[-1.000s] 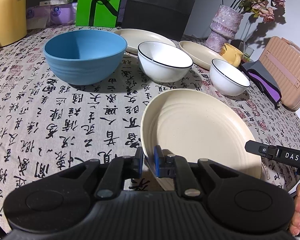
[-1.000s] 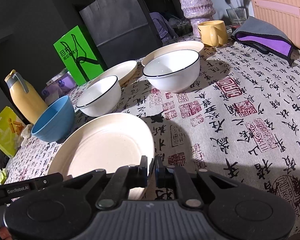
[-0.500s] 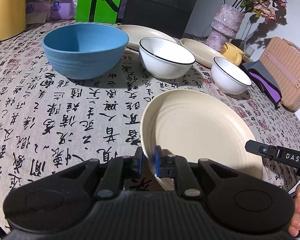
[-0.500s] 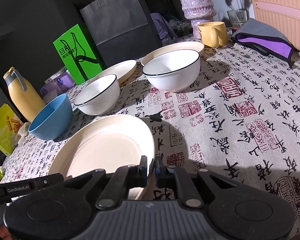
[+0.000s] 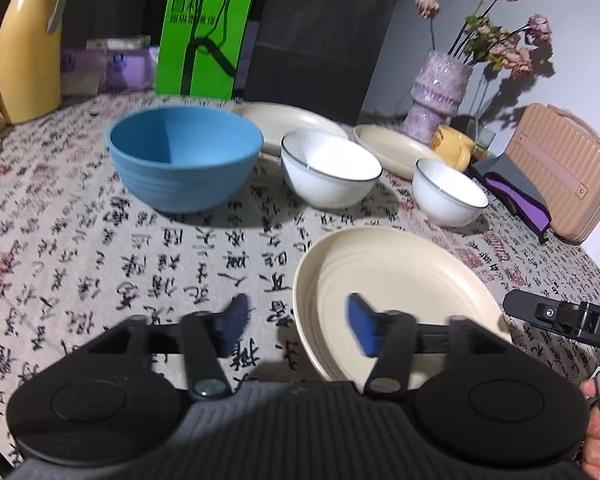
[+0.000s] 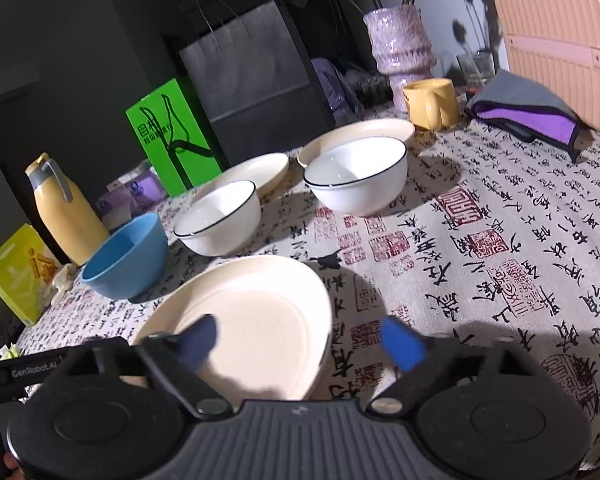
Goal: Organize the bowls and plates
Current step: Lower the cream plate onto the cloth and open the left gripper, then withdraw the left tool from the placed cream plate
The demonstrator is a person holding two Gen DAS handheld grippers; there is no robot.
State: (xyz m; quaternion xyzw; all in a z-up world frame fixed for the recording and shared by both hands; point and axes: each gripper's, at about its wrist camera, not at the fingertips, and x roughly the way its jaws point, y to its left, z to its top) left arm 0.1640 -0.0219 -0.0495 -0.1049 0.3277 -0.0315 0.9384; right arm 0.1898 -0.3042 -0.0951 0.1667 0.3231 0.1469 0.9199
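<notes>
cream plate (image 5: 400, 292) flat, face up (round — no long axis), left gripper (image 5: 296, 322) and right gripper (image 6: 300, 338) just opening, released

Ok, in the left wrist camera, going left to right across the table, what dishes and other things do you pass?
Yellow jug → blue bowl → larger white bowl → smaller white bowl → pink case.

Just ahead of your claws lay a matt cream plate (image 5: 400, 292) on a printed cloth table cover (image 5: 100, 264). Beyond it you saw a matt blue bowl (image 5: 184, 160) and two glossy white bowls (image 5: 330, 172).
</notes>
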